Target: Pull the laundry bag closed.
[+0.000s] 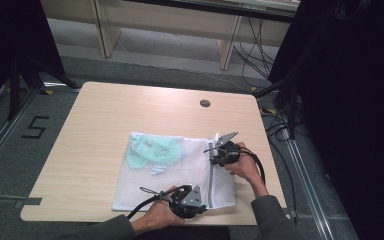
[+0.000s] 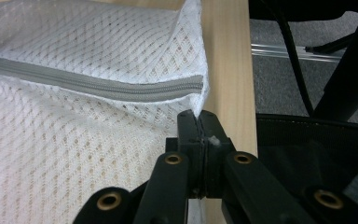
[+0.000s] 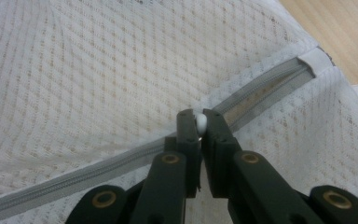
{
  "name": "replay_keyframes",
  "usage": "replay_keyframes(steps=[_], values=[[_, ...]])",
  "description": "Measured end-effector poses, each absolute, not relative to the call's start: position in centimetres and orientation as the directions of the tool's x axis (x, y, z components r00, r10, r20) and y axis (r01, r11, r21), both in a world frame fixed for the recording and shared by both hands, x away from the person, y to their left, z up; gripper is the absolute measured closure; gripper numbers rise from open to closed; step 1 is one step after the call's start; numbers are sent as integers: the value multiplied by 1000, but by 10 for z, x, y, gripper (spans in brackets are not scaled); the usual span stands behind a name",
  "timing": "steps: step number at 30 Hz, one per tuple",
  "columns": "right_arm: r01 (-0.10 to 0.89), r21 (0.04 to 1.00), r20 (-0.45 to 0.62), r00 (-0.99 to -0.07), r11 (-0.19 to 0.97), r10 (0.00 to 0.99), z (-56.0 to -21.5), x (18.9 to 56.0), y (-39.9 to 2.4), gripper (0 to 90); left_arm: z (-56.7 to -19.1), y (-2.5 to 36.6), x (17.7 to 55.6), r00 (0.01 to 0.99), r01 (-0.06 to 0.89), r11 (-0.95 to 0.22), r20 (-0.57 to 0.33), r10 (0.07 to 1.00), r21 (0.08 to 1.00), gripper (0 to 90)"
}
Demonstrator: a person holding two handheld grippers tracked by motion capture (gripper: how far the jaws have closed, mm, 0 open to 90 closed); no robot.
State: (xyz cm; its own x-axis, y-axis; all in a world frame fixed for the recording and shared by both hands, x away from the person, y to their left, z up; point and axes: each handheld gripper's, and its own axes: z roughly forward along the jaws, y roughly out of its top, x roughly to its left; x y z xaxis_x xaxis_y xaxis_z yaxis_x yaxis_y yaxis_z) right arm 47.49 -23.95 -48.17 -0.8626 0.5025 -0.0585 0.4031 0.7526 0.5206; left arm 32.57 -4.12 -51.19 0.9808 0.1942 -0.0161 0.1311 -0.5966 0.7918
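On the table [image 1: 95, 125], mesh bag [image 1: 170, 175], right tongs [image 3: 199, 122] pinching zipper pull [image 3: 200, 123]

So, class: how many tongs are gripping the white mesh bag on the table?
2. The left tongs pinch the mesh bag at its near corner, by the zipper's end; the right tongs pinch the white zipper pull near the far end.

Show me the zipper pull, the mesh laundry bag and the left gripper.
zipper pull [image 3: 201, 123], right gripper view, its white knob.
mesh laundry bag [image 1: 180, 182], high view, bare mesh.
left gripper [image 2: 199, 122], left gripper view, between its fingertips.
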Motion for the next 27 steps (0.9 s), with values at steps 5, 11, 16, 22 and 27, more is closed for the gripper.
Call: replay_keyframes(steps=[5, 11, 16, 22, 27], values=[[407, 516, -53, -863, 754, 502, -482, 481, -242, 866, -511, -41, 326, 981, 141, -588, -32, 193, 796, 890], [391, 509, -81, -865, 767, 495, -480, 485, -239, 866, -511, -41, 326, 981, 140, -592, -30, 191, 794, 890], [382, 514, -88, -867, 768, 490, -480, 490, -239, 866, -512, -41, 326, 981, 141, -592, -31, 193, 793, 890], [378, 511, -93, -869, 772, 486, -481, 494, -239, 866, -512, -41, 326, 982, 141, -593, -34, 188, 793, 890], [385, 526, -100, -858, 759, 504, -480, 497, -239, 866, -513, -42, 325, 982, 135, -595, -27, 186, 793, 890]])
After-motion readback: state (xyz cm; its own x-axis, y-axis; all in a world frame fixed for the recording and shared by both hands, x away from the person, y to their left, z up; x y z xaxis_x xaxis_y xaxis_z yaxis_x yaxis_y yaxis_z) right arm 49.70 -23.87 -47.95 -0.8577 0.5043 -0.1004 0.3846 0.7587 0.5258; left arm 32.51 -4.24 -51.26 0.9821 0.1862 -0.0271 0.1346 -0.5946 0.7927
